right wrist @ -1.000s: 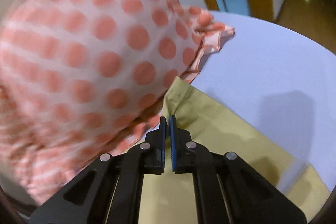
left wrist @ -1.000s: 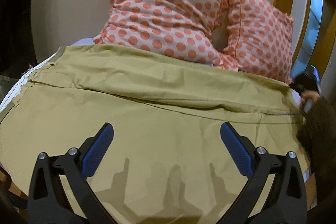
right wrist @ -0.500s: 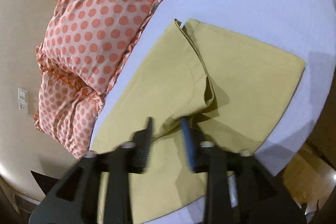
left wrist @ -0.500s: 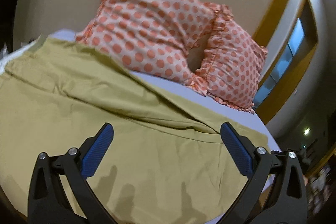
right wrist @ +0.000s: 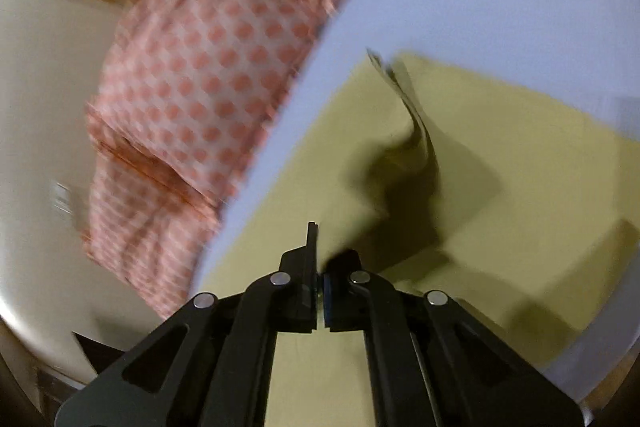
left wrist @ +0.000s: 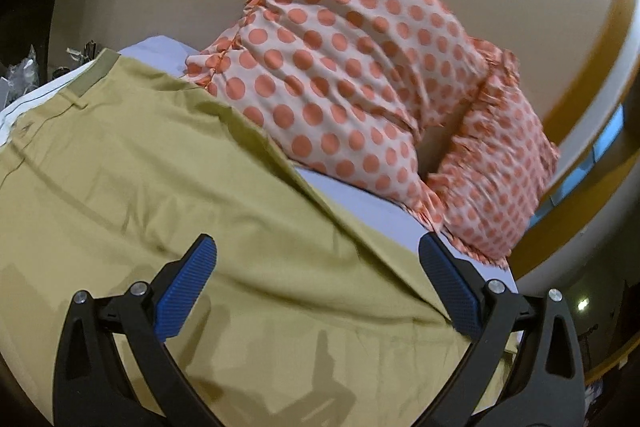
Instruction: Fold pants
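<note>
The khaki pants [left wrist: 168, 195] lie spread on the white bed [left wrist: 372, 207], waistband at the far left. My left gripper [left wrist: 316, 283] is open and empty, just above the cloth. In the right wrist view, my right gripper [right wrist: 320, 259] is shut on a fold of the pants [right wrist: 520, 195] and holds it lifted; a ridge of cloth [right wrist: 416, 131] rises from the flat part towards the fingers.
Two orange polka-dot pillows [left wrist: 360, 79] lean against the beige wall behind the pants, also in the right wrist view [right wrist: 200, 87]. The bed edge [right wrist: 580, 379] drops off at the right. A window with wooden trim [left wrist: 600, 147] is at the far right.
The right gripper, shut on the pants, has pulled the cloth up off the bed and away from the pillows. The left gripper stayed open and shifted over the pants.
</note>
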Available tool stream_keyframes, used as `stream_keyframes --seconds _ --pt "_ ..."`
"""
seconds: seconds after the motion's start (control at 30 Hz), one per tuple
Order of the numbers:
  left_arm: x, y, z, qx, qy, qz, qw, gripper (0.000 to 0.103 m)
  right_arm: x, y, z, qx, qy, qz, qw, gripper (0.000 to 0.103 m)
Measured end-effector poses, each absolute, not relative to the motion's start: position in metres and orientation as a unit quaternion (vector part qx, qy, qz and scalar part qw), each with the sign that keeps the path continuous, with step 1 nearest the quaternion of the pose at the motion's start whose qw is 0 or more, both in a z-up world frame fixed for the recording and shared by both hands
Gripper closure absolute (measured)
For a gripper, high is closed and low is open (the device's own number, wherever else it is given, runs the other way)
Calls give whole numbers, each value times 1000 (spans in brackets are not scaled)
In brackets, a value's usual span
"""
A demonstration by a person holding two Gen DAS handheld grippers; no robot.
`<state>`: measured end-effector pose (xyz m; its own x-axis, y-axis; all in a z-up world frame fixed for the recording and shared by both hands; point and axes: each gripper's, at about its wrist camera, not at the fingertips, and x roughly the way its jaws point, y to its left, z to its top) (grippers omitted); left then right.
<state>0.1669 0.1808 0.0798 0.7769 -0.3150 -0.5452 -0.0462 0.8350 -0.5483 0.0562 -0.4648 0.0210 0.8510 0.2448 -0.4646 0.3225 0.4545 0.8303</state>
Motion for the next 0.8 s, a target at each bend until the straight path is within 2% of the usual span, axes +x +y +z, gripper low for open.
stream_keyframes --seconds 0.03,0.1,0.2,0.27,0.33,0.37,0.4,0.43,0.47,0.53,0.6,0.7,0.8 --pt "179 183 78 -284 333 -74 896 4 51 -468 25 524 254 -20 813 102" --pt "212 185 71 -295 367 -67 879 14 44 -474 36 520 231 -18 822 102" --pt "254 186 53 -301 427 -33 852 23 42 -478 43 523 220 -11 824 102" --pt "271 185 41 -306 445 -17 842 28 43 -479 45 522 217 -8 825 102" --pt "281 187 35 -314 445 -6 838 38 45 -480 47 518 217 -7 828 102" --pt "288 192 30 -326 442 4 836 47 46 -480 46 517 217 -5 828 102" --pt "293 197 26 -335 438 12 834 64 47 -481 46 516 217 -4 829 102" --pt "296 203 23 -343 435 19 832 77 48 -482 45 517 216 -3 828 102" --pt "297 212 21 -352 432 29 830 96 50 -483 45 519 215 -3 827 102" --pt "283 222 26 -365 415 25 833 97 53 -484 48 519 212 3 828 102" --pt "255 222 43 -337 396 21 854 98 51 -484 58 513 204 10 834 102" --pt "181 223 79 -299 356 8 885 97 34 -487 76 501 180 10 847 102" --pt "101 221 86 -275 335 5 901 93 14 -493 78 494 174 -6 852 101"
